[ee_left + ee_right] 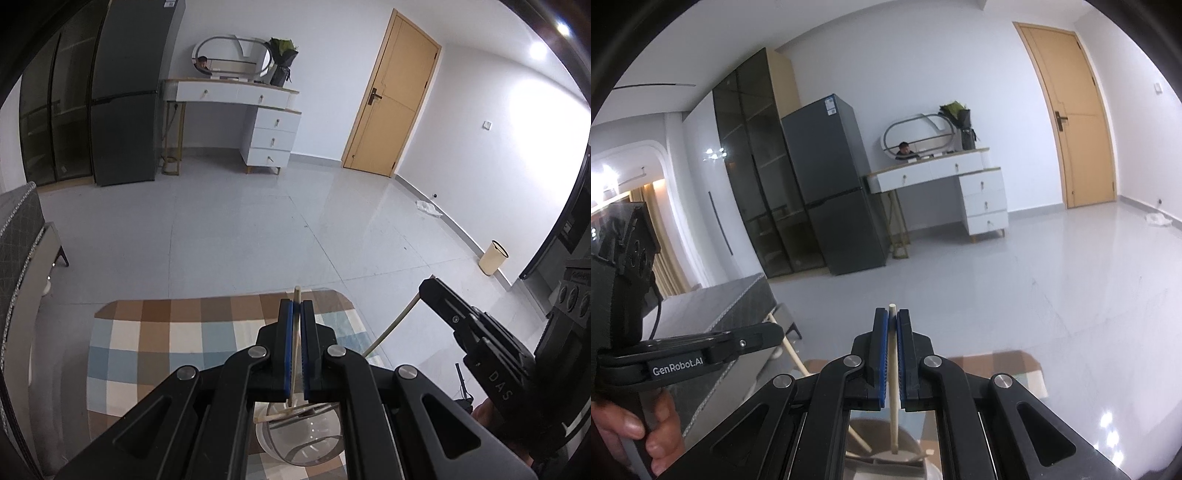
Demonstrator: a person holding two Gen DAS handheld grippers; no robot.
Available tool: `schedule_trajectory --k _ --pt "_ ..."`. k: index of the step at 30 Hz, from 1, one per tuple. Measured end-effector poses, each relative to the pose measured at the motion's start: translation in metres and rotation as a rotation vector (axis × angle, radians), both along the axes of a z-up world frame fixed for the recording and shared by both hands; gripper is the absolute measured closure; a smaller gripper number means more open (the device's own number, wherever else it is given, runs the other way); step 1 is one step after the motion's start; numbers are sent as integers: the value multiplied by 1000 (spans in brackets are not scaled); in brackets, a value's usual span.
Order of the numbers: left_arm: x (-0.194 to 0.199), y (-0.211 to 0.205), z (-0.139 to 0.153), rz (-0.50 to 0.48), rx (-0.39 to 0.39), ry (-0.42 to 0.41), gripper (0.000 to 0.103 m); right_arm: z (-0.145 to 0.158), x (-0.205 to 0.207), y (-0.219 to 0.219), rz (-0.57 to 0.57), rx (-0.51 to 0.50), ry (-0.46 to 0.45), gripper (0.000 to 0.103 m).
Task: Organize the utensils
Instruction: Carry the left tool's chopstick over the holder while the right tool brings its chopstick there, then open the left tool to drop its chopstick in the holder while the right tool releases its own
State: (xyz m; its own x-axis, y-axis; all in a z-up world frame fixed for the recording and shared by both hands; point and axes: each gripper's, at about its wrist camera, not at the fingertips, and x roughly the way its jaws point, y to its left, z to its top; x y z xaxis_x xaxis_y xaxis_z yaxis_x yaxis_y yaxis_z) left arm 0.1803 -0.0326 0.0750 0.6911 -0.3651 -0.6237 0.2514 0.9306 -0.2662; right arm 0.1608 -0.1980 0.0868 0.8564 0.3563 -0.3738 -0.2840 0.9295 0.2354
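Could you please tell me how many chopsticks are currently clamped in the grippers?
2: one chopstick in the left gripper, one in the right gripper. More lie in the container below.

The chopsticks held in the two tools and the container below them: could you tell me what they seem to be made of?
Chopstick in the left tool: likely bamboo or light wood, judging by its pale tan, matte, unpainted stick. Chopstick in the right tool: same look, with a round blunt end. Container: apparently clear plastic or glass, since the ribbed bottom shows through its wall; which one, I cannot tell.
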Motion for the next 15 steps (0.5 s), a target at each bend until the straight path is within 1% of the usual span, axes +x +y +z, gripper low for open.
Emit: schedule_trajectory --k 2,4,8,11,12,14,15 --pt "-3 0 -1 0 7 -5 103 -6 -1 -2 0 6 18 99" --pt "-3 -2 -2 5 28 1 103 -14 0 -4 -4 14 49 96" --pt "-5 -10 -11 -36 65 61 103 -27 -4 -9 -4 34 95 96" --pt "-11 -11 -16 -27 88 92 103 -34 -14 -12 -8 31 128 95" --pt "-13 -9 -17 -22 85 102 103 -34 -16 -13 -11 32 131 94" --pt "-20 -6 -16 -2 84 116 99 -34 -25 -18 -18 46 133 87" --pt "-25 -4 -14 10 83 115 94 -34 -31 -20 -27 47 134 76"
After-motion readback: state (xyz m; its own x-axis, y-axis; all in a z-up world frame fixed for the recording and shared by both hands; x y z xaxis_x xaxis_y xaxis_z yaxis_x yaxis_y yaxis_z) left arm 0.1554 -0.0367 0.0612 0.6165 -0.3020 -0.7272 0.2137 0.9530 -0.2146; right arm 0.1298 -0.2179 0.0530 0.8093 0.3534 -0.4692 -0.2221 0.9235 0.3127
